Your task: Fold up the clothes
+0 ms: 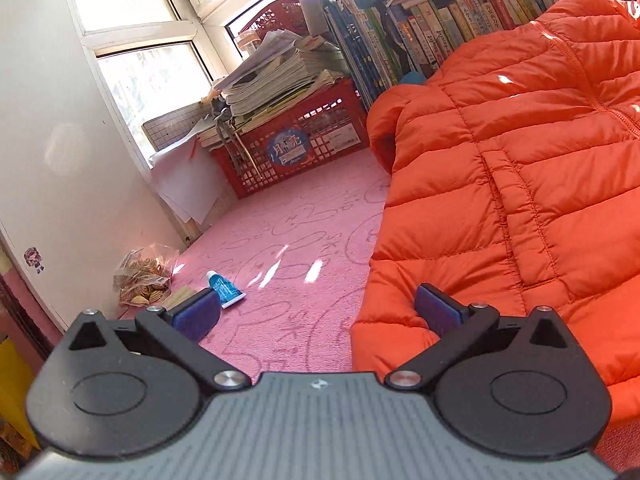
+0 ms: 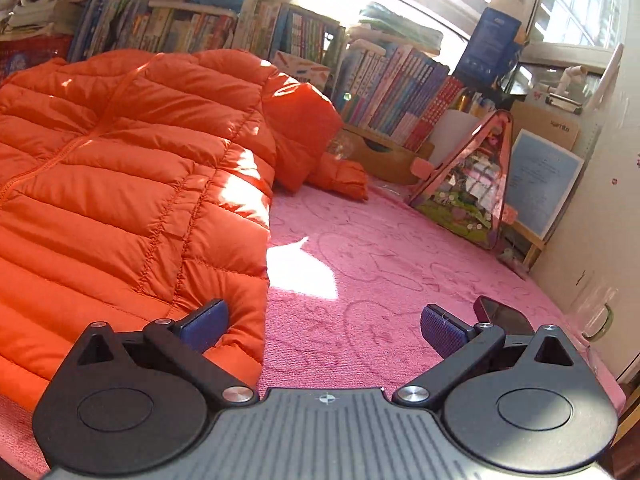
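Observation:
An orange quilted puffer jacket (image 1: 520,168) lies spread front-up on the pink cloth-covered surface (image 1: 288,232), zipper closed. In the left wrist view it fills the right side, one sleeve bent back at its far left. My left gripper (image 1: 320,314) is open at the jacket's near left hem corner, the right pad (image 1: 438,312) over the orange fabric. In the right wrist view the jacket (image 2: 132,168) fills the left side, its other sleeve (image 2: 320,152) folded out to the right. My right gripper (image 2: 324,326) is open at the near right hem corner, the left pad (image 2: 206,326) over the fabric.
A red crate (image 1: 296,148) stacked with magazines, a small blue tube (image 1: 224,288) and a bag of snacks (image 1: 144,280) lie left of the jacket. Rows of books (image 2: 384,92) line the back. A pink transparent bag (image 2: 468,184), a dark phone (image 2: 504,316) and a wall sit at right.

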### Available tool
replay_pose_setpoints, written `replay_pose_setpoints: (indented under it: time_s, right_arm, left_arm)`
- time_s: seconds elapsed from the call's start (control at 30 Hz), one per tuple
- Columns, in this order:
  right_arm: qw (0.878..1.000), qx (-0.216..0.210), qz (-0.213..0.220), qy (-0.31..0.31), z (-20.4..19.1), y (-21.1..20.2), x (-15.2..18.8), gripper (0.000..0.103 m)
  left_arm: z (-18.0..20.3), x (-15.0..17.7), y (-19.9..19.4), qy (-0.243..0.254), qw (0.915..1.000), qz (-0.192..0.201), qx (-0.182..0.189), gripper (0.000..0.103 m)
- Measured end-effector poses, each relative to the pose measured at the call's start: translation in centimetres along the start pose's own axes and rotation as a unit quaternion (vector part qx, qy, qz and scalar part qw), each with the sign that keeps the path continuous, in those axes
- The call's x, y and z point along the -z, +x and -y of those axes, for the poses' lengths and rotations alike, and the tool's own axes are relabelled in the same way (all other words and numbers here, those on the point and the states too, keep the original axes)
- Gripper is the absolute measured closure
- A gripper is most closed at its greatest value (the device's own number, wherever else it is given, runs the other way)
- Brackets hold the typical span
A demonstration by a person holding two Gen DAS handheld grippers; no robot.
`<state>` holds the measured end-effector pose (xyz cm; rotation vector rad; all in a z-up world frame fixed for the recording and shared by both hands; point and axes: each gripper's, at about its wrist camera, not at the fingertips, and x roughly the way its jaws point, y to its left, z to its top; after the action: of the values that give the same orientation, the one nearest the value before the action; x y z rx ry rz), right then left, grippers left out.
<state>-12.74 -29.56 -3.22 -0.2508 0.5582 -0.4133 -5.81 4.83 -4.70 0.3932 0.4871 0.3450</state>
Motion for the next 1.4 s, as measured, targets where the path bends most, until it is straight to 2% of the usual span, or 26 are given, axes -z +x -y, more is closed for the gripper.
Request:
replay_pose_setpoints:
  time_s: [0.13, 0.23, 0.3, 0.4, 0.5, 0.6, 0.73, 0.87, 0.93, 1.07, 1.33, 1.4]
  right_arm:
    - [0.999, 0.033, -0.026, 0.001, 1.9, 0.0, 0.3, 0.001]
    - [0.999, 0.014, -0.026, 0.037, 3.8, -0.4, -0.1, 0.002]
    - [0.998, -0.016, -0.010, 0.064, 4.8, -0.9, -1.0, 0.002]
    - [0.988, -0.101, 0.001, 0.116, 5.6, -0.1, -2.9, 0.000]
    - [0.965, -0.205, -0.002, 0.167, 5.9, 1.9, -5.1, 0.000]
    - [0.954, -0.240, -0.016, 0.177, 4.8, 4.5, -6.5, 0.000]
    - [0.947, -0.259, -0.045, 0.185, 3.1, 7.4, -7.9, 0.002]
    - [0.946, -0.263, -0.073, 0.176, 1.6, 8.9, -7.8, 0.005]
    - [0.946, -0.264, -0.079, 0.170, 1.1, 9.1, -7.4, 0.007]
    - [0.946, -0.262, -0.085, 0.169, 0.9, 9.3, -7.0, 0.007]
    - [0.948, -0.269, -0.091, 0.146, 0.1, 9.6, -7.4, 0.008]
    - [0.948, -0.272, -0.093, 0.135, -0.2, 9.8, -7.7, 0.008]
  left_arm:
    - [-1.5, -0.5, -0.6, -0.006, 0.9999, -0.008, 0.013, 0.000]
    - [-2.6, -1.9, -1.0, -0.008, 0.9997, 0.009, 0.021, 0.000]
    - [-3.2, -3.4, -1.2, -0.011, 0.9986, 0.029, 0.044, 0.000]
    - [-4.1, -5.9, -0.6, -0.042, 0.9907, 0.045, 0.121, 0.000]
    - [-4.3, -8.0, 2.2, -0.086, 0.9736, 0.017, 0.211, 0.000]
    - [-3.3, -8.8, 5.8, -0.108, 0.9617, -0.033, 0.250, 0.000]
    - [-1.6, -8.8, 8.6, -0.091, 0.9600, -0.066, 0.256, 0.000]
    - [-0.4, -8.8, 9.9, -0.074, 0.9604, -0.084, 0.255, 0.000]
    - [-0.2, -8.7, 10.7, -0.074, 0.9564, -0.101, 0.264, 0.000]
    - [-0.1, -8.6, 12.1, -0.091, 0.9428, -0.136, 0.291, 0.000]
    - [-0.1, -8.7, 13.0, -0.092, 0.9311, -0.156, 0.317, 0.000]
    - [0.0, -8.9, 13.1, -0.086, 0.9305, -0.158, 0.319, 0.000]
